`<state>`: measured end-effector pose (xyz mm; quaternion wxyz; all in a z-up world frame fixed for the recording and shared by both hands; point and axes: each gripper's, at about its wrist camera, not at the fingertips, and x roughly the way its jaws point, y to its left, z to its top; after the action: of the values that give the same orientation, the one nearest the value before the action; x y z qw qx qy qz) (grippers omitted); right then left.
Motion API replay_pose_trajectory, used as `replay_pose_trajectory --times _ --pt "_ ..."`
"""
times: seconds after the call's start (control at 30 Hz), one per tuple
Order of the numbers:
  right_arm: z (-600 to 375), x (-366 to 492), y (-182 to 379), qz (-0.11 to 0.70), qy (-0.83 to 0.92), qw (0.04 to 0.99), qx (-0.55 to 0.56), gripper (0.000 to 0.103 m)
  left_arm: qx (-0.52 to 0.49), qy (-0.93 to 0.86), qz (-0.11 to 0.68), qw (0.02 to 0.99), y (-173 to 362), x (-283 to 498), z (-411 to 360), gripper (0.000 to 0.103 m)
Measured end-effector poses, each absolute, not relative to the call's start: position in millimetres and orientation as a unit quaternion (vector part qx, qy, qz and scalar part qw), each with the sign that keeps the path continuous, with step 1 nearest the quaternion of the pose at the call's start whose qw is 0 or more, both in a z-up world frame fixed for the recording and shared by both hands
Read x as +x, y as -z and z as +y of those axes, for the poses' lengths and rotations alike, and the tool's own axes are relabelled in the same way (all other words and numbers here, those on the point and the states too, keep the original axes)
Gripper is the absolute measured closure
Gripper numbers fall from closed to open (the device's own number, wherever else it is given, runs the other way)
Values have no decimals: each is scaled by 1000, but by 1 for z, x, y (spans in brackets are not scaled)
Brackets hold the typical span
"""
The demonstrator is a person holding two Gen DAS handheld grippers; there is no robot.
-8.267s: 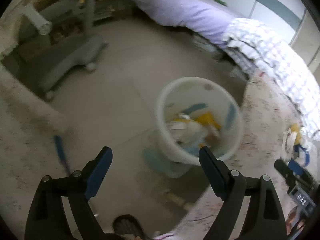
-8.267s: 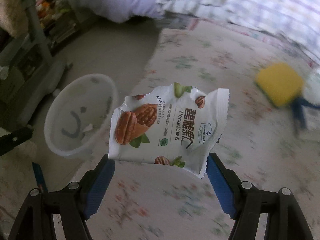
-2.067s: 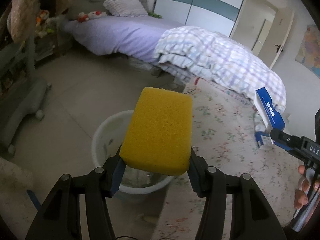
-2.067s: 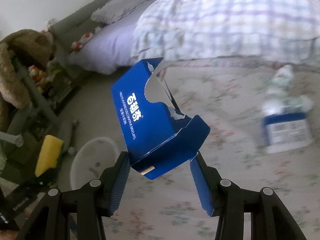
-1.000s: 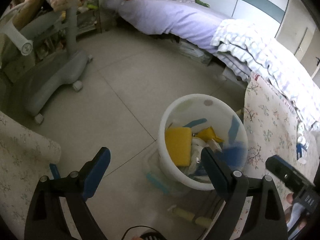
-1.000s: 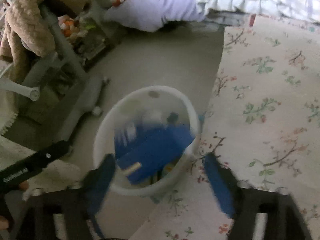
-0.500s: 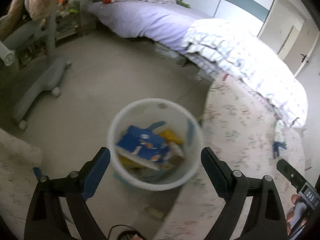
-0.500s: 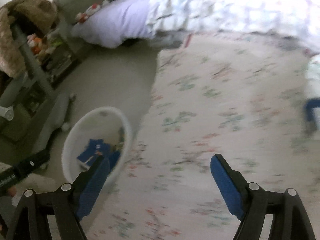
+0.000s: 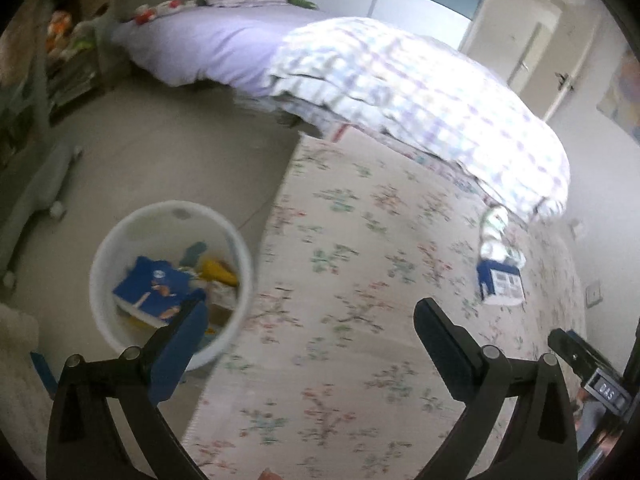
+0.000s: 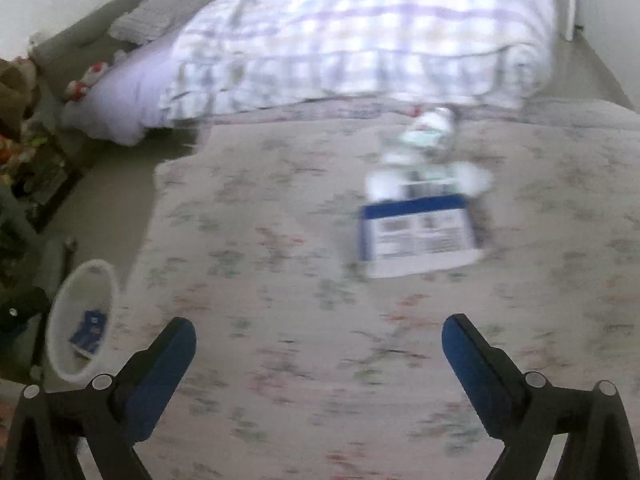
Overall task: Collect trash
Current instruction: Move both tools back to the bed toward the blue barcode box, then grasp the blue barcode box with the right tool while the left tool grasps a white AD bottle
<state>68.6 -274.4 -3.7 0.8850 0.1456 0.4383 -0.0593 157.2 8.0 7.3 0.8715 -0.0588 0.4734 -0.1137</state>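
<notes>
We see one white trash bin [image 9: 120,240] standing on the bare floor [image 9: 168,152] just beside the edge of the floral rug [image 9: 360,280]. Inside it lie one blue box [image 9: 154,288] on top and something yellow [image 9: 218,272] next to it, with more scraps below that we cannot make out. Our left gripper [image 9: 306,320] hangs above the rug's edge with its fingers wide apart and nothing between them. Our right gripper [image 10: 318,340] is likewise spread and empty over the rug. Well ahead of it, two pieces remain on the rug: one blue-and-white box [image 10: 420,236] lying flat, and, touching its far side, one crumpled clear bottle [image 10: 428,132], blurred. Behind them rests one checked quilt [image 10: 360,32].
</notes>
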Motion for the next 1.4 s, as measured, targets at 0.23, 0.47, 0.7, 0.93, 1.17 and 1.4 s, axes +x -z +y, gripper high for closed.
replay_pose_trajectory --times 0.23,0.47,0.7,0.93,1.17,1.4 --pt "-322 62 15 451 77 876 150 1 -23 132 471 872 -11 155 -35 0" --pt "-362 75 24 463 89 856 210 1 -50 139 487 861 1 168 -60 0" --pt "-368 102 39 477 86 853 193 1 -33 140 504 852 19 185 -84 0" --pt "-362 132 57 482 70 840 239 1 -39 130 506 852 23 205 -84 0" --pt "-340 162 65 490 79 841 217 1 -54 119 514 848 30 221 -79 0" --pt "-317 174 77 508 132 846 99 1 -45 120 516 847 33 222 -84 0"
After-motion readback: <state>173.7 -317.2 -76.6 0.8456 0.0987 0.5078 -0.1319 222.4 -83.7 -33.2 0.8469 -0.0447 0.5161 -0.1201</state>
